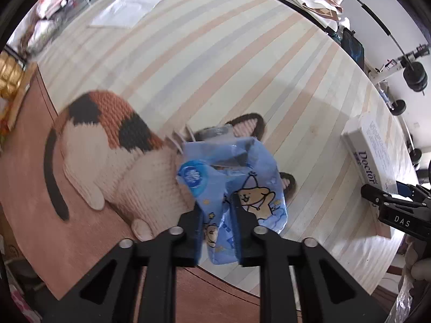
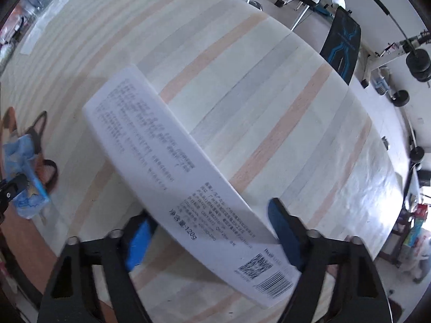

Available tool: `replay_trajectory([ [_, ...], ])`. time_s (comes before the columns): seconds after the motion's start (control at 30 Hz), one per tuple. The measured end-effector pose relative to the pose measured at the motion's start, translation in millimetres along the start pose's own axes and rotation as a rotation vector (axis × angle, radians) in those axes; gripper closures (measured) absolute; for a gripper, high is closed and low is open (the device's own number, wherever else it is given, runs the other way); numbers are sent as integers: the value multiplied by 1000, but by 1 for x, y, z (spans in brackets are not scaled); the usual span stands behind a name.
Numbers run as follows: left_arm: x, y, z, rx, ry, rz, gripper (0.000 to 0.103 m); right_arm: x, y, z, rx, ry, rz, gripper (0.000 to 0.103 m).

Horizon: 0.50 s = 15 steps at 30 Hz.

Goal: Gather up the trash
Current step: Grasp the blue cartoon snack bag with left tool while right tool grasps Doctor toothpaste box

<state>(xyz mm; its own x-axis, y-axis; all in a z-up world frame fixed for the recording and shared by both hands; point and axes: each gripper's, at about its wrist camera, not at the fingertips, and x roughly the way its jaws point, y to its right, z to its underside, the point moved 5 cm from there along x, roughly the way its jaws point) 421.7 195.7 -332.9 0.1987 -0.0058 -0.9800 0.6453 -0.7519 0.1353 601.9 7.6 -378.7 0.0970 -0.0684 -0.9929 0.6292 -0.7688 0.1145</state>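
Observation:
My left gripper (image 1: 218, 215) is shut on a crumpled blue tissue packet (image 1: 237, 177) with cartoon bears and holds it above a knitted calico cat mat (image 1: 113, 156). The packet also shows at the left edge of the right wrist view (image 2: 24, 172). My right gripper (image 2: 212, 223) is shut on a long white toothpaste box (image 2: 172, 167) printed with text and a barcode, held above the striped tablecloth (image 2: 269, 94). In the left wrist view the box (image 1: 374, 150) reads "Doctor" and the right gripper (image 1: 382, 196) is at its near end.
A clear plastic sheet (image 1: 126, 2) lies at the far side of the table. A gold item (image 1: 8, 78) and bags sit at the left. A black and blue chair (image 2: 342, 45) and weight plates (image 2: 417, 64) stand beyond the table's right edge.

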Motion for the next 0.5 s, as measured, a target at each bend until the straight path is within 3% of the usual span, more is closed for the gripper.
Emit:
replay_trajectory([
  [0.13,-16,9,-1,47,39,-8,97,-4,-11,7,29,-1,-23,44],
  [0.33,-44,16,8,84,91,-7,99,-26,-38,25,128,50,-106,46],
  [0.5,-68,-5,27,90,137,-10,99,-52,-48,44,171,107,-149,47],
])
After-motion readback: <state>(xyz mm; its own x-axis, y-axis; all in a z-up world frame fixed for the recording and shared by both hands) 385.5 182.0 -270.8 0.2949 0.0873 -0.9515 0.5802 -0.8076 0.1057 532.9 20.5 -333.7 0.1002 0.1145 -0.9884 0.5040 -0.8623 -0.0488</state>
